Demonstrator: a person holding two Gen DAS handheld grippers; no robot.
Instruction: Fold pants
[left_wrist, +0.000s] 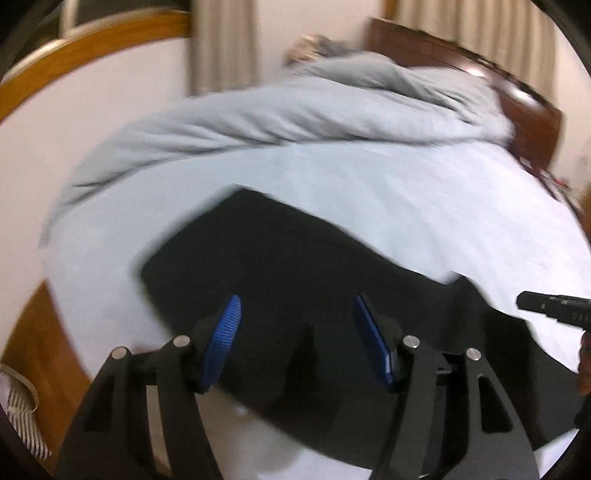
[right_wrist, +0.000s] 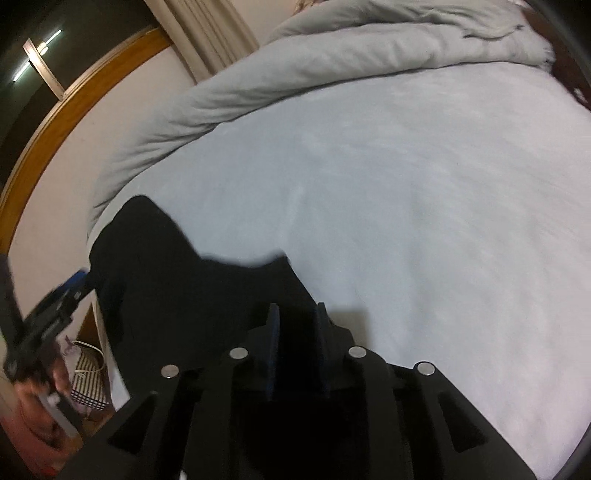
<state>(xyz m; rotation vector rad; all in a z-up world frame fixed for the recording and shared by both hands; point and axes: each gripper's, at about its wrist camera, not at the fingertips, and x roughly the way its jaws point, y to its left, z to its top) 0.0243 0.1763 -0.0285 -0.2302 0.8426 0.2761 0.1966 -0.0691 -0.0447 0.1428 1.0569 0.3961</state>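
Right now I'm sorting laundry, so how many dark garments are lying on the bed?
1. The black pants lie on the pale sheet near the bed's near edge, under both grippers. The rumpled grey duvet behind could hide more.

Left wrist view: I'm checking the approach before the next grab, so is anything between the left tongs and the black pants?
Nothing visible. The left tongs hang open directly over the black pants, which lie on the pale sheet. The bunched duvet sits farther back, clear of the path.
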